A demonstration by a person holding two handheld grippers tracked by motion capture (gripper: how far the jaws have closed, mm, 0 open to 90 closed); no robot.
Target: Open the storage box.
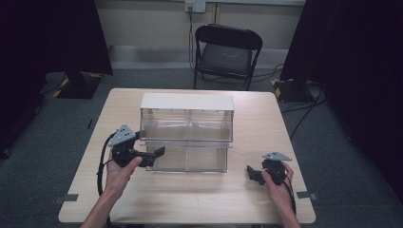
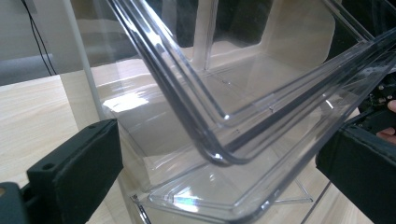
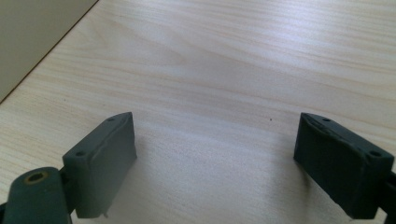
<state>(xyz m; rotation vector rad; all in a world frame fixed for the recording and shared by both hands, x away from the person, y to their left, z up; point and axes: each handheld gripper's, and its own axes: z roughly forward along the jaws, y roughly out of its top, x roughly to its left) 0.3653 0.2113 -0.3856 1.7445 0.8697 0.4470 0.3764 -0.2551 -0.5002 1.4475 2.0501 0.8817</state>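
1. The clear plastic drawer unit [image 1: 186,130] sits at the middle of the light wood table [image 1: 199,199] in the high view. It has a white top, and its lower drawer [image 1: 187,159] is pulled out toward me. My left gripper [image 1: 151,155] is at the drawer's front left corner, held in my left hand [image 1: 121,173]. My right gripper [image 1: 253,173] rests on the table well to the right of the unit, in my right hand [image 1: 280,183]. A black folding chair [image 1: 225,54] stands beyond the table.

2. In the left gripper view, my jaws stand wide apart on either side of the drawer's rounded clear corner [image 2: 224,156]. They do not touch it. The other hand's fingertips [image 2: 387,133] show at the right edge.

3. In the right gripper view, my jaws are spread apart over bare table wood [image 3: 215,70], with nothing between them.
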